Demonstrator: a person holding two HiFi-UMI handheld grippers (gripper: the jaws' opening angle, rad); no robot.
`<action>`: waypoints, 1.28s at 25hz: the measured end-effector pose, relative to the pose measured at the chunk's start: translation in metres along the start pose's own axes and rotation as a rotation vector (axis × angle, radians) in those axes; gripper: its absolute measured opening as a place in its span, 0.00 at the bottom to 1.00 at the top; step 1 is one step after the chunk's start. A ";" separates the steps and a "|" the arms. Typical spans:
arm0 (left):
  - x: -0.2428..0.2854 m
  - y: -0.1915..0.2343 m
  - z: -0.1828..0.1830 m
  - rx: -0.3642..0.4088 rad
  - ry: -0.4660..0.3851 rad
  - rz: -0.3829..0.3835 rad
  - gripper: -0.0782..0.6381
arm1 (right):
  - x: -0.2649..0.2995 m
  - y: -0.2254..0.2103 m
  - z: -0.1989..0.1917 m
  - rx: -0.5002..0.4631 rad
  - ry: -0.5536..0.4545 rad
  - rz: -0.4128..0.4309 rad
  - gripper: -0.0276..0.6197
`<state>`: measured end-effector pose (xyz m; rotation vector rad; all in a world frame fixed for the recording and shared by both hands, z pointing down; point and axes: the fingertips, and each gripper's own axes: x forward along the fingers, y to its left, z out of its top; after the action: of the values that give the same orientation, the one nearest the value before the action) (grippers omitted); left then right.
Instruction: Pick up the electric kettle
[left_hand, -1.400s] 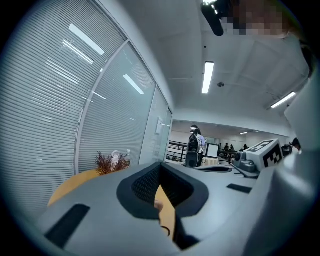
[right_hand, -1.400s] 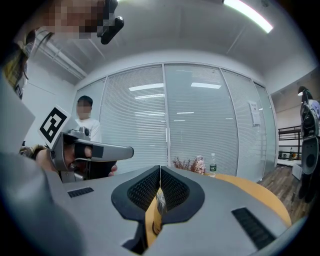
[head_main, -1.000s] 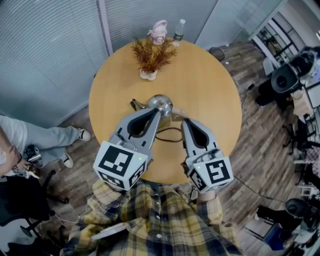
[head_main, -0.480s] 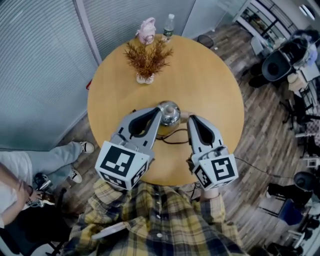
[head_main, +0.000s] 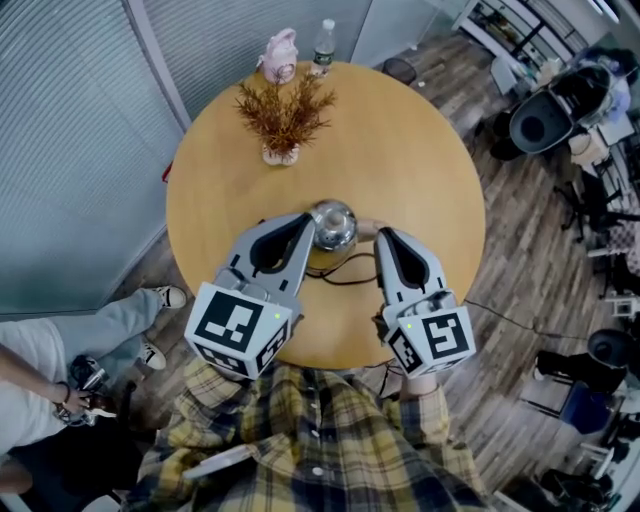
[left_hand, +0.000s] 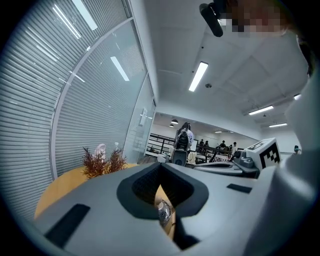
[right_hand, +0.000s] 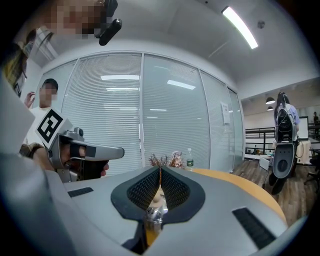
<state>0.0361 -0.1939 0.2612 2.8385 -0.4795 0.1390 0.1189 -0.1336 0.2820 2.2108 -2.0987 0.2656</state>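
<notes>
Flanking the kettle (head_main: 333, 224) at the middle of the table (head_main: 400, 150): left gripper (head_main: 312, 220) and right gripper (head_main: 381, 236), both empty with jaws pressed together. Hazards: closed tips could shove it over, and the cord (head_main: 345, 272) on its near side could snag.

Shiny silver kettle (head_main: 333, 224), tan table (head_main: 420, 160), yellow-grey plaid shirt (head_main: 320, 440), rust-brown plant (head_main: 282, 110), pale grey blinds (head_main: 60, 130).

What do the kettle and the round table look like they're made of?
Kettle: looks like polished metal, probably stainless steel; its domed top is silvery with bright reflections.
Table: wood or wood-look laminate, smooth light tan with a low sheen; no grain shows, so I cannot tell which.
</notes>
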 end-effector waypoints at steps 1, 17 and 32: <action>0.002 0.000 0.000 0.000 0.000 0.001 0.11 | 0.001 -0.001 0.000 0.000 0.003 0.003 0.09; 0.017 0.002 -0.009 -0.017 0.001 0.035 0.11 | 0.005 -0.023 -0.017 -0.006 0.034 0.016 0.10; 0.020 0.009 -0.032 -0.021 0.035 0.050 0.11 | 0.002 -0.052 -0.055 0.053 0.059 -0.016 0.20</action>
<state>0.0505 -0.2001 0.2973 2.7998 -0.5418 0.1914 0.1666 -0.1224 0.3394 2.2189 -2.0659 0.3844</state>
